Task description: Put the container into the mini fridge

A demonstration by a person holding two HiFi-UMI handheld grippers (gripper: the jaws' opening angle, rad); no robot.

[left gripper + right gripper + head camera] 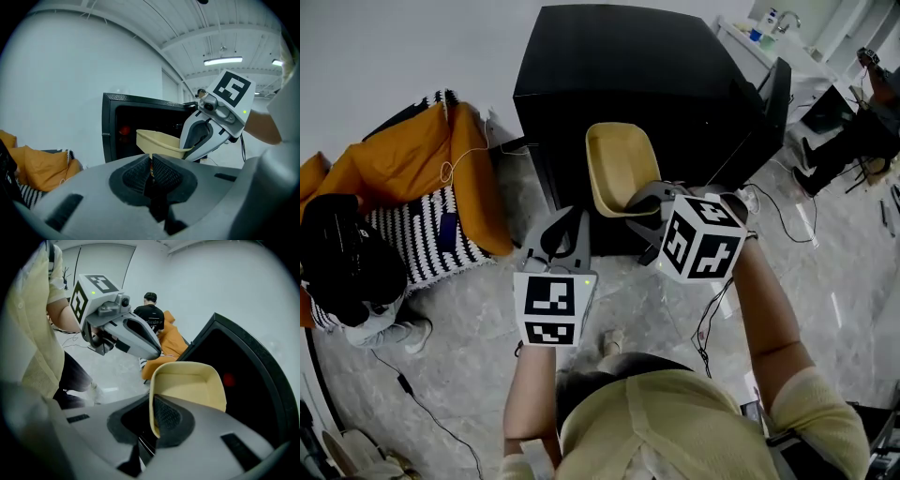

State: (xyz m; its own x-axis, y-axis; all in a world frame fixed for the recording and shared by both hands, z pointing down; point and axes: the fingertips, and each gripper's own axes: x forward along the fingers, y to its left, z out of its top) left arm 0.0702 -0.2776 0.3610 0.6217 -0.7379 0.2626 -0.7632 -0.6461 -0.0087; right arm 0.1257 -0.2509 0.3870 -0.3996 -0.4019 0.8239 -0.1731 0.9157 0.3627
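Note:
A cream, shallow container [619, 164] hangs in front of the open black mini fridge [619, 66]. My right gripper [636, 216] is shut on its near rim. In the right gripper view the rim [152, 404] is pinched between the pads, and the container [192, 383] points at the dark fridge opening [243, 366]. My left gripper [565, 217] hovers just left of the container, shut with nothing in it. In the left gripper view its pads [161, 171] meet, with the container [157, 140] and the fridge [136, 126] beyond them.
The fridge door [769, 103] stands swung open at the right. An orange beanbag [441, 178] with a striped blanket lies at the left, and a person in dark clothes [347, 262] sits against it. Cables [787, 225] trail over the grey floor.

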